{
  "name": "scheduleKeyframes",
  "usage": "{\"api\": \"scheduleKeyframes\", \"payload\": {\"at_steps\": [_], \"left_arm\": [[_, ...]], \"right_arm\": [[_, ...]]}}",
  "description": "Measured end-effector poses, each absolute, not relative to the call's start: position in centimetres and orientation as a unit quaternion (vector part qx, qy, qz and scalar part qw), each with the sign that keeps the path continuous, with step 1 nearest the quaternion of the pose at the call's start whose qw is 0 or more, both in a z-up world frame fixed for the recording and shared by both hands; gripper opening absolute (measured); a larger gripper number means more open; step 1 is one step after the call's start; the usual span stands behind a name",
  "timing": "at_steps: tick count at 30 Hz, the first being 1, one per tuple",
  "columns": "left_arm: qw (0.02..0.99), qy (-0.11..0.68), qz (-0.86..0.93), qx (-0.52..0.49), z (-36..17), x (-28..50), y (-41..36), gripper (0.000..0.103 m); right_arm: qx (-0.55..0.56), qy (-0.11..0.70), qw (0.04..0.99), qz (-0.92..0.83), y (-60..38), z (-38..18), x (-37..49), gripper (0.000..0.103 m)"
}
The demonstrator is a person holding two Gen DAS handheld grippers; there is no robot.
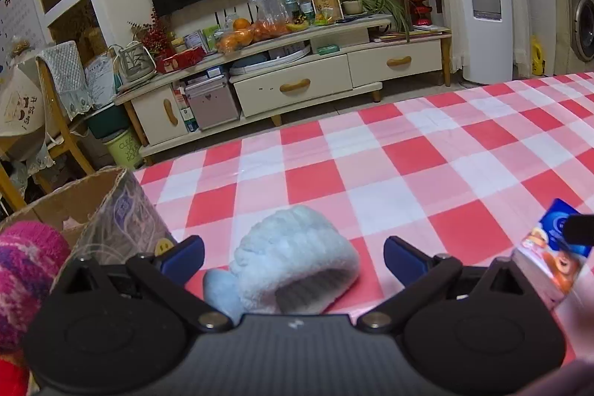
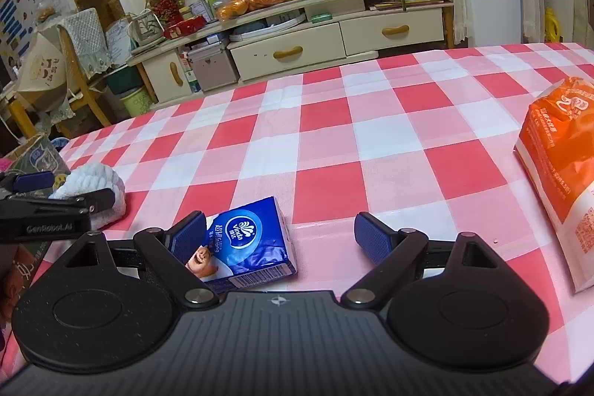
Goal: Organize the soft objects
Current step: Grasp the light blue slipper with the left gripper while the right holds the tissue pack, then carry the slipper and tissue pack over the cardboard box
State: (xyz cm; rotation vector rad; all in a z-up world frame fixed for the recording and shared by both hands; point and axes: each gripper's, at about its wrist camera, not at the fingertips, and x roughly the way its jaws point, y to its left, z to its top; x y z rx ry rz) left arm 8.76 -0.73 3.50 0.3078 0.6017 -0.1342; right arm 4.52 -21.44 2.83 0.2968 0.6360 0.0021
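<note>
- Left wrist view: the left tool (image 1: 293,257) sits low at the bottom of the frame with its blue-padded fingers (image 1: 185,257) spread wide, holding nothing. A fluffy pale blue headband (image 1: 297,260) lies on the counter (image 1: 371,166) between them, touching neither pad.
- Right wrist view: the right tool (image 2: 278,236) is likewise low and level with its jaws apart. A blue Vinda tissue pack (image 2: 248,244) lies flat between them, up against the left pad (image 2: 187,238) and well clear of the right one.
- In the right wrist view the left tool appears at the left edge of the frame, with the headband resting between its fingers.
- At the lower left of the left wrist view stands a brown cardboard box (image 1: 74,199) with a wrapped tissue roll (image 1: 126,221) leaning in it. A pink and purple knitted item (image 1: 26,270) sits just in front of it.
- At the right edge of the right wrist view lies an orange and white plastic package (image 2: 557,166), well apart from the tissue pack.
- The counter wears a glossy red, pink and white checked cloth. The headband is thick, looped and plush; the tissue pack is a small, shiny film-wrapped block with a barcode.
- Beyond the counter, across the upper frame, a cream TV cabinet (image 1: 297,84) carries oranges (image 1: 241,32), bags and potted plants.
</note>
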Motion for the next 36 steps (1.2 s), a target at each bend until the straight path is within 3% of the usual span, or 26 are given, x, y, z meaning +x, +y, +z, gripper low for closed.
{"api": "scheduleKeyframes", "payload": {"at_steps": [7, 16, 19, 22, 24, 29, 36], "left_arm": [[0.931, 0.326, -0.068, 0.153, 2.0, 9.5, -0.6, 0.101], [0.933, 0.317, -0.056, 0.16, 2.2, 9.1, -1.0, 0.085], [0.934, 0.311, -0.056, 0.166, 2.2, 8.9, -1.3, 0.074], [0.936, 0.309, -0.053, 0.16, 2.4, 8.8, -1.2, 0.062], [0.937, 0.308, -0.052, 0.154, 2.6, 8.7, -1.1, 0.054], [0.939, 0.307, -0.052, 0.142, 2.9, 8.4, -0.9, 0.039], [0.941, 0.307, -0.057, 0.131, 3.2, 7.8, -1.0, 0.032]], "right_arm": [[0.144, 0.322, 0.936, 0.01, -21.3, 2.5, 4.9, 0.103], [0.109, 0.324, 0.939, 0.04, -19.8, 2.2, 5.1, 0.103], [0.099, 0.318, 0.942, 0.041, -19.7, 2.3, 5.0, 0.103], [0.094, 0.318, 0.942, 0.046, -19.6, 2.1, 5.1, 0.097], [0.096, 0.316, 0.942, 0.054, -19.6, 2.2, 5.1, 0.084], [0.08, 0.31, 0.945, 0.059, -19.3, 2.2, 5.1, 0.082], [0.079, 0.304, 0.947, 0.062, -19.6, 2.3, 5.2, 0.07]]}}
